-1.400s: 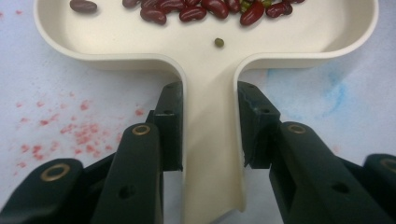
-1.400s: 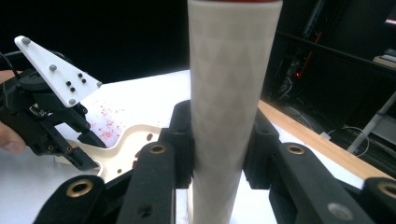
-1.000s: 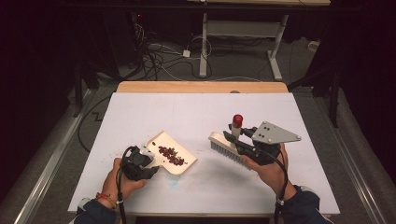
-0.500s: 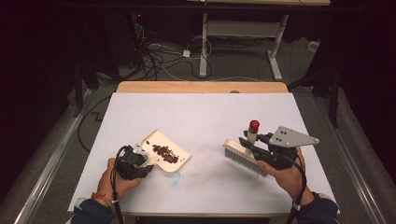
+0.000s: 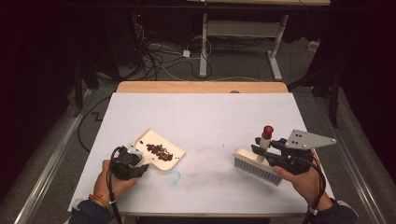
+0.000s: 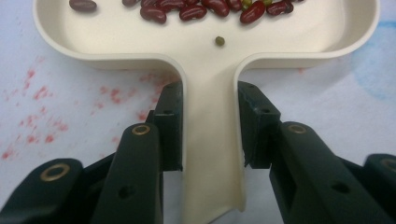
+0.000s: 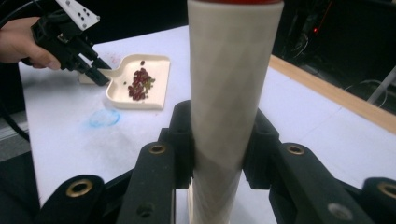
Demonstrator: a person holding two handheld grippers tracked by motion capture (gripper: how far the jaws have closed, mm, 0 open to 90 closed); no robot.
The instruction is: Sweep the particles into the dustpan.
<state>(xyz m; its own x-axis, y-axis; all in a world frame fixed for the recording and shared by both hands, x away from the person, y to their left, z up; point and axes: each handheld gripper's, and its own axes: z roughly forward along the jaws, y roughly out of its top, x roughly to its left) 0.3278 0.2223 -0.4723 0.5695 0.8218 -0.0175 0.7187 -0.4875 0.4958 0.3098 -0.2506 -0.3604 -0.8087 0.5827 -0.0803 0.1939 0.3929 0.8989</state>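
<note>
You've got a cream dustpan (image 5: 161,150) lying flat on the white table (image 5: 210,116), front-left. Its handle (image 6: 211,154) runs back toward you, clamped between the left gripper's (image 6: 210,126) jaws. In the pan sits a cluster of dark red beans (image 5: 159,151), a few greenish ones mixed in; one small green bean (image 6: 220,41) lies apart near the handle root. Your brush (image 5: 258,166) is at the right, well apart from the pan: white bristles down, cream handle (image 7: 231,102) upright with a red cap (image 5: 268,129), gripped by the right gripper (image 7: 217,140).
</note>
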